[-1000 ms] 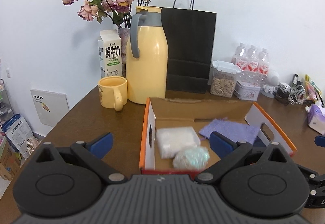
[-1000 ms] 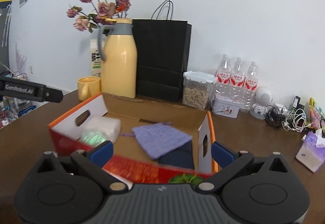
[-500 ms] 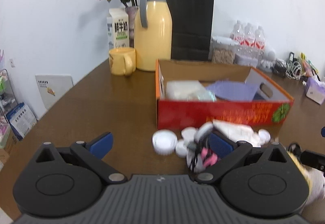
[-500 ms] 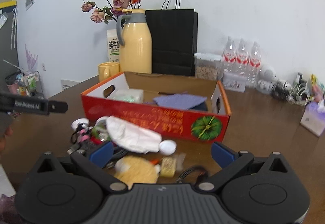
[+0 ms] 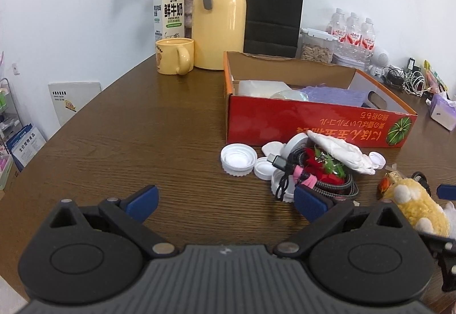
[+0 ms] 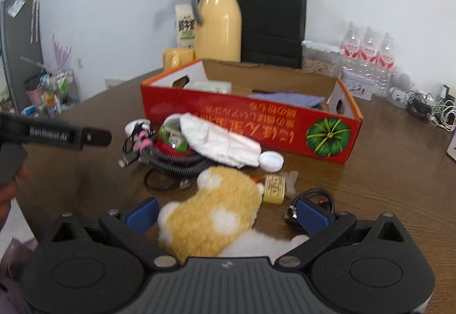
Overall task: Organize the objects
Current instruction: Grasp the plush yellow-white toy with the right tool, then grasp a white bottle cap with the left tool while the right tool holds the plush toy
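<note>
A red cardboard box (image 5: 313, 120) (image 6: 256, 117) sits on the brown table and holds a purple cloth (image 5: 333, 93) and white packets. In front of it lies a heap: white caps (image 5: 238, 157), a black cable (image 5: 336, 185), a red item, a white cloth (image 6: 219, 140), a small yellow block (image 6: 274, 185). A yellow plush toy (image 6: 211, 217) (image 5: 416, 205) lies between my right gripper's (image 6: 227, 212) open fingers. My left gripper (image 5: 225, 200) is open and empty, over bare table left of the heap.
A yellow thermos (image 5: 219, 12), yellow mug (image 5: 173, 59), milk carton (image 5: 169, 12), black paper bag (image 5: 272, 6), flowers, a snack jar and water bottles (image 5: 353, 32) stand behind the box. Cables (image 5: 407, 80) and a tissue pack (image 5: 443, 111) lie at the right. The table edge curves at the left.
Both grippers have pulled back from the box toward the near table edge. The heap in front of the box has come into view, and the plush toy now lies between the right fingers.
</note>
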A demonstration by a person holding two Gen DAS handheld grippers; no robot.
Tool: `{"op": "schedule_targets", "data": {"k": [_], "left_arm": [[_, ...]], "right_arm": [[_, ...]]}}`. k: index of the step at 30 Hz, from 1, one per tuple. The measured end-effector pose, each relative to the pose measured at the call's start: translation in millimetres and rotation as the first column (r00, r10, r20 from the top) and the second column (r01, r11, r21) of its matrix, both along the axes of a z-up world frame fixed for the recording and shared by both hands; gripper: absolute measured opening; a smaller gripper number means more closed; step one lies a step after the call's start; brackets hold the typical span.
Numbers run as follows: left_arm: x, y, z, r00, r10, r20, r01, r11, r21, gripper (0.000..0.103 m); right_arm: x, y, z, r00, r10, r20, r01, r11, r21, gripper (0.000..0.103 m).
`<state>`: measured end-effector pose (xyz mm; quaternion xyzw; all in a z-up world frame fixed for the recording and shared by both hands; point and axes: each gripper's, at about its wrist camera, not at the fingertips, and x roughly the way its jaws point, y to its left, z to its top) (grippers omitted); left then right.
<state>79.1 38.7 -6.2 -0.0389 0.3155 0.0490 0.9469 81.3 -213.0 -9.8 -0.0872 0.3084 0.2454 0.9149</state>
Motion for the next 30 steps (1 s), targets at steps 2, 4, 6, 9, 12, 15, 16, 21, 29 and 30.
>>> {"op": "schedule_targets", "data": {"k": [2,4,6,9,12,15,16,21,29,30], "left_arm": [[0,1,-1,1.000,0.000,-0.005,0.000,1.000,-0.001,0.103],[-1,1,-1,1.000,-0.001,-0.008,0.001,1.000,0.000,0.103],[-5,0,0,1.000,-0.008,0.001,0.008,1.000,0.005,0.103],[-7,0,0,1.000,-0.009,0.005,0.009,1.000,0.012,0.103],[-6,2,-1,1.000,-0.006,-0.004,0.006,1.000,0.013,0.103],[-6,3,-3,1.000,-0.006,-0.012,0.006,1.000,0.014,0.103],[-6,3,-3,1.000,-0.008,-0.012,0.008,1.000,0.016,0.103],[-6,5,-3,1.000,-0.006,-0.010,0.006,1.000,0.025,0.103],[11,16,-2,0.999,0.037,-0.013,-0.036,0.999,0.030,0.103],[13,17,-2,0.999,0.042,-0.015,-0.042,0.999,0.034,0.103]], "right_arm": [[1,2,-3,0.999,0.038,-0.017,-0.038,0.999,-0.012,0.103],[1,6,-7,0.997,0.071,-0.032,-0.072,0.996,-0.043,0.103],[2,10,-11,0.995,0.087,-0.041,-0.090,0.993,-0.073,0.103],[2,7,-13,0.994,0.102,-0.044,-0.105,0.993,-0.057,0.100],[2,4,-14,0.994,0.104,-0.034,-0.106,0.993,-0.049,0.084],[1,2,-13,0.989,0.141,-0.032,-0.142,0.989,-0.040,0.073],[0,1,-12,0.988,0.148,-0.033,-0.149,0.988,-0.037,0.071],[-2,-2,-7,0.990,0.141,-0.018,-0.141,0.990,-0.006,0.067],[-4,-9,10,0.992,0.122,0.046,-0.122,0.993,0.002,0.067],[-3,-10,12,0.992,0.117,0.055,-0.117,0.993,-0.001,0.067]]}}
